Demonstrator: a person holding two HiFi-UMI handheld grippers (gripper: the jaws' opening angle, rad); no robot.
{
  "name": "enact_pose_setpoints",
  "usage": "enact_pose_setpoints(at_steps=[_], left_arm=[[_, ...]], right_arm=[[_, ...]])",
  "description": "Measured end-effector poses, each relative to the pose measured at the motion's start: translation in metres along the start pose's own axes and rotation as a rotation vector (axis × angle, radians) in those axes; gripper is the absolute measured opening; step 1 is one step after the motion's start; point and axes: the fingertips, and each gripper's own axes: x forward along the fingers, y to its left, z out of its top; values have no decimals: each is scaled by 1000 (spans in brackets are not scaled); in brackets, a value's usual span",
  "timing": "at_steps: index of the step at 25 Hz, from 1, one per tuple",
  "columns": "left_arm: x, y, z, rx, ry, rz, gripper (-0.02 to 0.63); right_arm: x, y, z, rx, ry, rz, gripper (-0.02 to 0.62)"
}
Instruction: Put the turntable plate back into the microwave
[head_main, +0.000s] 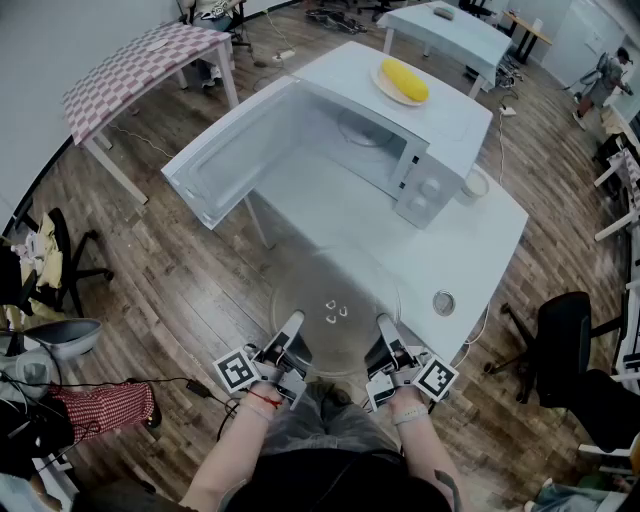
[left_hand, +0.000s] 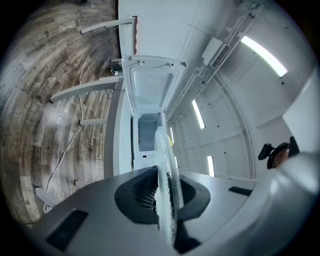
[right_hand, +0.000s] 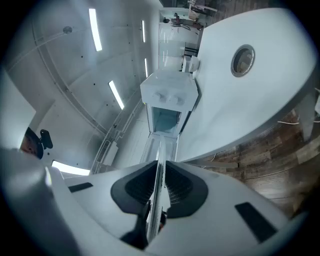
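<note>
- The white surface fills the middle of the head view. It carries the microwave at its far end, with wood floor on every side.
- The microwave stands with its door swung wide to your left and its cavity facing you.
- The turntable plate, clear glass with three small nubs at its centre, lies flat between you and the microwave. It is over the near edge of the surface, partly over the floor and well apart from the cavity. Whether it touches the surface cannot be told.
- Both your forearms reach forward from the bottom of the head view, side by side and roughly parallel. Your wrists are level and both claws point toward the microwave.
- Your left claw is clamped on the near-left rim of the turntable plate. In the left gripper view the glass runs edge-on between the two ribbed pads, and the open microwave is in line beyond.
- Your right claw grips the near-right rim the same way. In the right gripper view the rim is pinched thin between its pads.
- A dish holding a yellow item rests on top of the microwave.
- A white cup stands just beside the microwave's control side.
- A round metal grommet sits in the surface, to the right of the turntable plate.
</note>
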Motion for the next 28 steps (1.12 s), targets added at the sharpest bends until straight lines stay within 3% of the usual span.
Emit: enact_pose_setpoints(at_steps=[28], left_arm=[[-5,13,64,-52,-48,-33,32]], right_arm=[[61,0,-26,-43,14,-1,49]])
